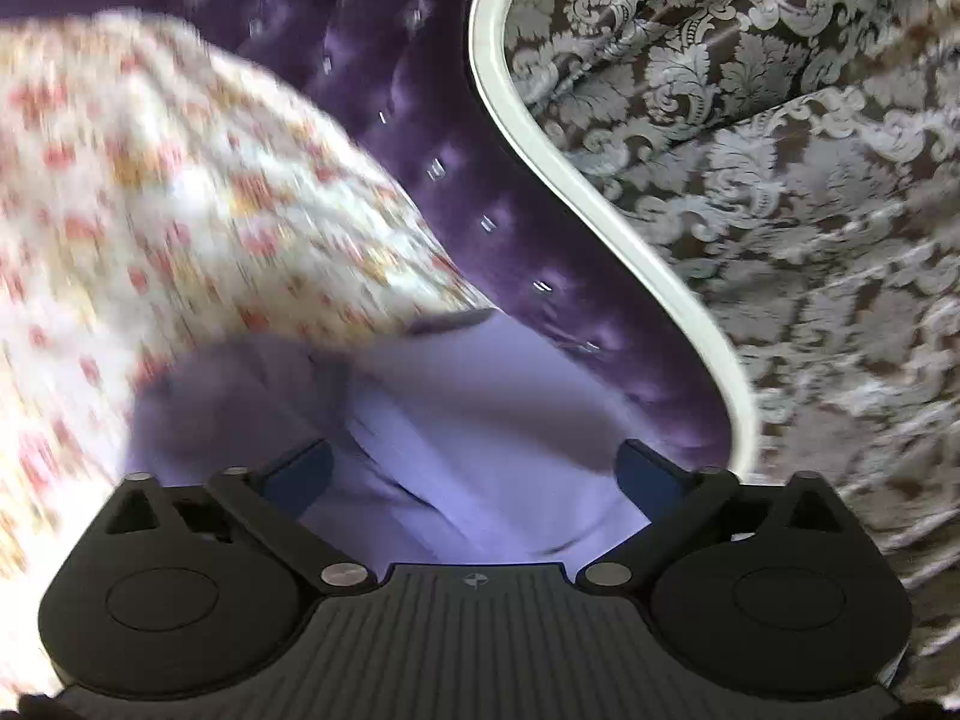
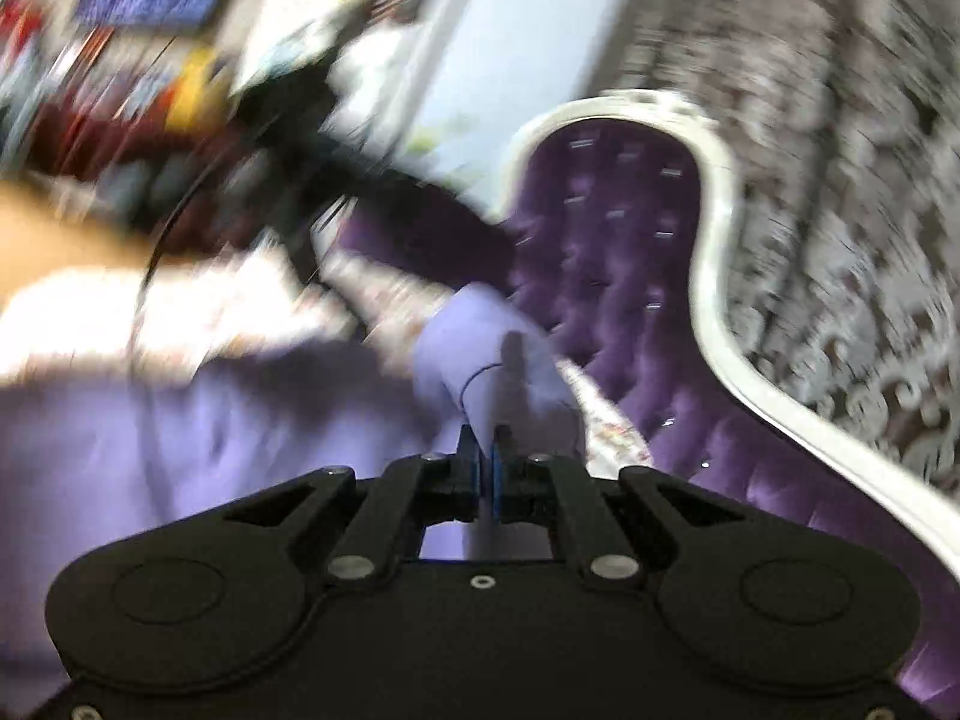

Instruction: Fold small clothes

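A pale lavender garment point(image 1: 480, 396) lies on a floral sheet point(image 1: 150, 210), right under my left gripper point(image 1: 474, 462). That gripper is open, its blue pads point(image 1: 306, 468) wide apart, with nothing pinched between them. In the right wrist view my right gripper point(image 2: 486, 450) is shut on a raised fold of the lavender garment point(image 2: 480, 348), which stands up from the jaws. The rest of the cloth spreads out to the left, blurred.
A purple tufted headboard point(image 1: 420, 120) with a curved white frame point(image 1: 600, 204) stands behind the bed. Grey damask wallpaper point(image 1: 780, 180) fills the right. In the right wrist view a blurred dark shape point(image 2: 312, 150) with a cable hangs over the sheet, with cluttered shelves point(image 2: 120, 30) behind it.
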Tool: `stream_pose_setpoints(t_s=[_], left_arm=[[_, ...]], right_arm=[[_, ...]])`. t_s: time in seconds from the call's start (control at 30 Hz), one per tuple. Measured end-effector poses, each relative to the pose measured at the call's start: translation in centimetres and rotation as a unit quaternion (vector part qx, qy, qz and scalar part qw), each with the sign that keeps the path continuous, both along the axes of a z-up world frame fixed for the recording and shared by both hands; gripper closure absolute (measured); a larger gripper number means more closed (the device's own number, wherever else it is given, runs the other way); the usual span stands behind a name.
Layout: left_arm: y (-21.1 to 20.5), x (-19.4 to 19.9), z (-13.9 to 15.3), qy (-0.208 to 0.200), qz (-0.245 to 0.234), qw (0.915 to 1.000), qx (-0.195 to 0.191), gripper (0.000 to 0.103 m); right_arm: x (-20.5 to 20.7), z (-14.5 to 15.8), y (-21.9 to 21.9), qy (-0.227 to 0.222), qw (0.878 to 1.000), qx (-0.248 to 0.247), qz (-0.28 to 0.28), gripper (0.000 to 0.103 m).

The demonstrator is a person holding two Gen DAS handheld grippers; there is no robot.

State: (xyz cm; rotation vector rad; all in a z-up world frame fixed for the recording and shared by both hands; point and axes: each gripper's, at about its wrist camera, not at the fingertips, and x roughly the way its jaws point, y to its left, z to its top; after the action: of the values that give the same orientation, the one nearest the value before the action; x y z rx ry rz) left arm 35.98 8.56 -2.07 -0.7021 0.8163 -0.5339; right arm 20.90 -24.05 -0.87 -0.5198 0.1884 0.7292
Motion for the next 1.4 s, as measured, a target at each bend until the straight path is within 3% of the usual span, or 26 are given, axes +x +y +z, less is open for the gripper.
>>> stream_pose_setpoints(t_s=[0.1,0.23,0.33,0.4,0.43,0.47,0.5,0.57,0.63,0.7,0.77,0.8,0.9,0.97,1.07,1.17,1.2,1.23,1.27,1.4], left_arm=[[-1.0,0.6,-0.8,0.028,-0.022,0.9993,-0.011,0.0],[-2.9,1.9,-0.6,0.042,-0.047,0.9975,-0.032,0.0],[-4.6,2.5,-0.7,0.06,-0.046,0.9971,0.007,0.003],[-5.1,2.3,-1.4,0.076,-0.048,0.9959,0.011,0.031],[-5.2,2.2,-1.9,0.082,-0.055,0.9952,-0.002,0.071],[-5.1,1.9,-2.4,0.086,-0.051,0.9949,-0.013,0.091],[-4.9,1.4,-2.6,0.085,-0.037,0.9955,-0.018,0.094],[-4.7,0.5,-2.5,0.069,-0.031,0.9971,-0.007,0.095],[-4.3,-0.2,-2.4,0.062,-0.029,0.9976,-0.01,0.095],[-3.8,-0.9,-2.4,0.06,-0.023,0.9976,-0.024,0.095],[-3.7,-1.3,-2.3,0.056,-0.019,0.9977,-0.032,0.095],[-3.7,-1.4,-2.3,0.054,-0.014,0.9977,-0.037,0.095],[-3.7,-1.7,-2.5,0.055,-0.01,0.9972,-0.05,0.095],[-3.8,-1.7,-2.5,0.056,-0.01,0.9971,-0.051,0.095],[-3.8,-1.5,-2.7,0.058,-0.008,0.9968,-0.055,0.095],[-3.8,-1.4,-2.7,0.058,-0.006,0.9967,-0.057,0.095],[-3.9,-1.4,-2.6,0.056,-0.004,0.9968,-0.057,0.095],[-4.0,-1.4,-2.4,0.052,-0.002,0.9969,-0.058,0.095],[-4.0,-1.5,-2.1,0.045,0.0,0.9972,-0.06,0.095],[-4.2,-3.0,-0.2,-0.021,0.001,0.9993,-0.032,0.095]], right_arm=[[-2.4,-2.7,1.4,-0.018,0.998,-0.058,0.009,0.093],[-3.3,-4.2,2.2,-0.029,0.996,-0.083,-0.002,0.093],[-3.3,-4.1,2.1,-0.023,0.997,-0.07,-0.012,0.092],[-3.4,-3.9,1.9,-0.021,0.998,-0.062,-0.019,0.091],[-3.5,-3.7,1.8,-0.016,0.998,-0.056,-0.025,0.088],[-3.6,-3.5,1.5,-0.011,0.998,-0.045,-0.031,0.085],[-3.7,-3.3,1.0,-0.005,0.999,-0.029,-0.04,0.082],[-3.3,-2.4,-0.7,0.042,0.997,0.033,-0.06,0.058],[-2.9,-1.6,-3.1,0.101,0.985,0.113,-0.087,0.027],[-2.1,-1.2,-5.5,0.17,0.959,0.195,-0.12,0.019],[-0.7,-1.6,-7.9,0.255,0.914,0.28,-0.144,0.019],[0.1,-2.0,-8.9,0.294,0.887,0.32,-0.156,0.019],[2.5,-4.3,-11.2,0.395,0.79,0.441,-0.159,0.018],[4.3,-5.7,-11.7,0.442,0.739,0.479,-0.171,0.018],[6.5,-7.5,-12.0,0.488,0.681,0.509,-0.199,0.018],[8.3,-8.5,-12.2,0.507,0.635,0.536,-0.23,0.022],[8.7,-8.5,-12.3,0.509,0.623,0.54,-0.249,0.047],[9.4,-8.0,-12.1,0.503,0.631,0.531,-0.258,0.09],[9.8,-7.0,-11.9,0.483,0.657,0.517,-0.26,0.091],[8.6,-1.1,-10.5,0.326,0.804,0.45,-0.212,0.092]])
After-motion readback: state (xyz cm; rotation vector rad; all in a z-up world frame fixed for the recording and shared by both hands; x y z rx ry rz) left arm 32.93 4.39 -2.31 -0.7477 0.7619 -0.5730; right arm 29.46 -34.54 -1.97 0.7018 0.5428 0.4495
